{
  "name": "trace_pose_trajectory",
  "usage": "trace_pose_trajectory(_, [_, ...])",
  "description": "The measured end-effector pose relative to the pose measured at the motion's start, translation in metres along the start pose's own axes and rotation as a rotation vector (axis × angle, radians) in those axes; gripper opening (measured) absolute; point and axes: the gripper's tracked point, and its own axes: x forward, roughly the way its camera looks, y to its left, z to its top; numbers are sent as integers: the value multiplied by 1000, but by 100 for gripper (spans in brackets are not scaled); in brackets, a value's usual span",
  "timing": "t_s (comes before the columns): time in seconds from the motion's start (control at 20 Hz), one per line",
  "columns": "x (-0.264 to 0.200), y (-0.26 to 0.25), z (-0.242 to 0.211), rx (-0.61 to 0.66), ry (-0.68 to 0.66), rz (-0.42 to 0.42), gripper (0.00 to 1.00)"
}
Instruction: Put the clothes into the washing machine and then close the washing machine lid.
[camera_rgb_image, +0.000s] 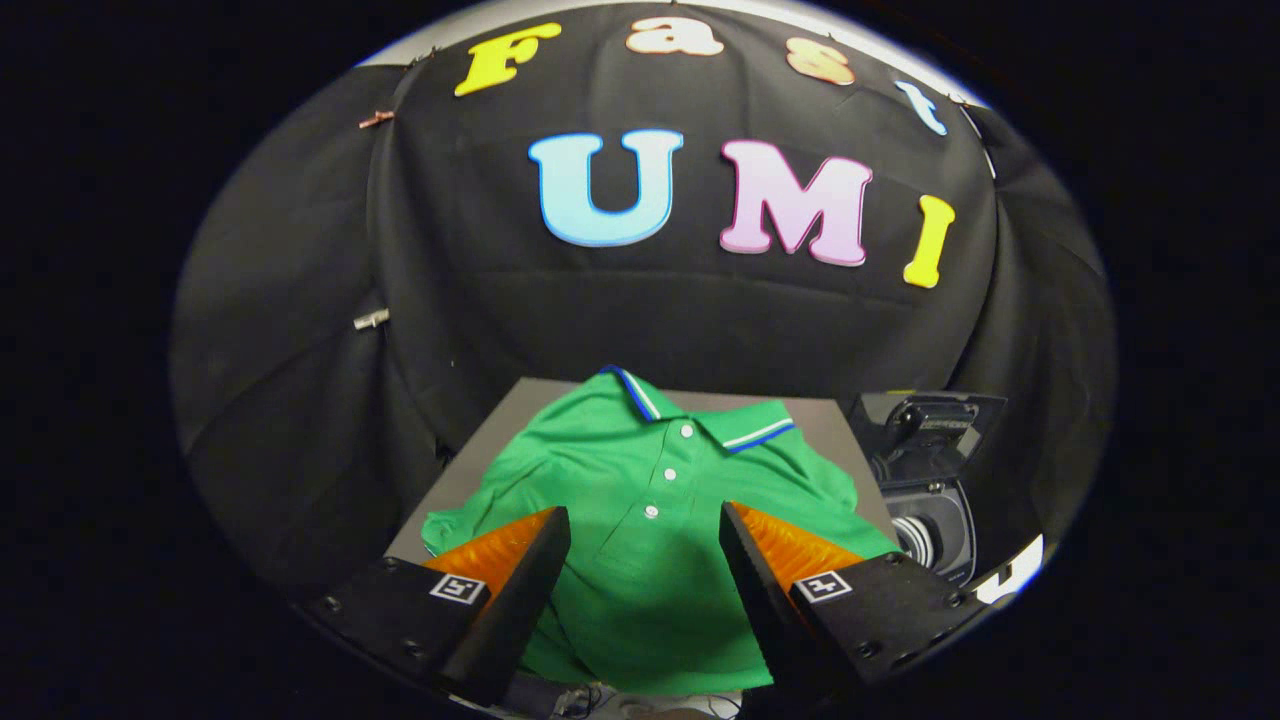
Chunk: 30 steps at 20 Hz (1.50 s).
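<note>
One shirt: green polo (640, 510), spread flat on a grey table (520, 400), collar away from the fingers.
Surroundings: washing machine (925, 480) just right of the table, lid up, drum showing.
Gripper (645, 535): wide open, holding nothing, fingers straddling the shirt's buttoned front.

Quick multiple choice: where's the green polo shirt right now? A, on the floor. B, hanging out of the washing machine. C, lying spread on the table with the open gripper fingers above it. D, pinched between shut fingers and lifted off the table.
C: the green polo shirt lies spread on the table, and the gripper has its fingers wide apart over the shirt's front, not closed on it; the washing machine stands beside the table with its lid up.
</note>
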Motion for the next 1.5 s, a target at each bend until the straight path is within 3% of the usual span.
trace_pose_trajectory(0.35, [26, -4, -35, 71, 250, -17, 95])
trace_pose_trajectory(0.55, [25, -8, -31, 200, 241, 7, 96])
trace_pose_trajectory(0.75, [24, -4, -32, 89, 151, 30, 90])
trace_pose_trajectory(0.9, [27, 2, -32, 105, 175, 51, 63])
trace_pose_trajectory(1.0, [28, 2, -33, 94, 191, 68, 32])
trace_pose_trajectory(1.2, [28, 1, -31, 103, 163, 63, 32])
trace_pose_trajectory(1.3, [28, -1, -30, 80, 152, 59, 11])
trace_pose_trajectory(1.5, [25, -2, -31, 91, 136, 86, 11])
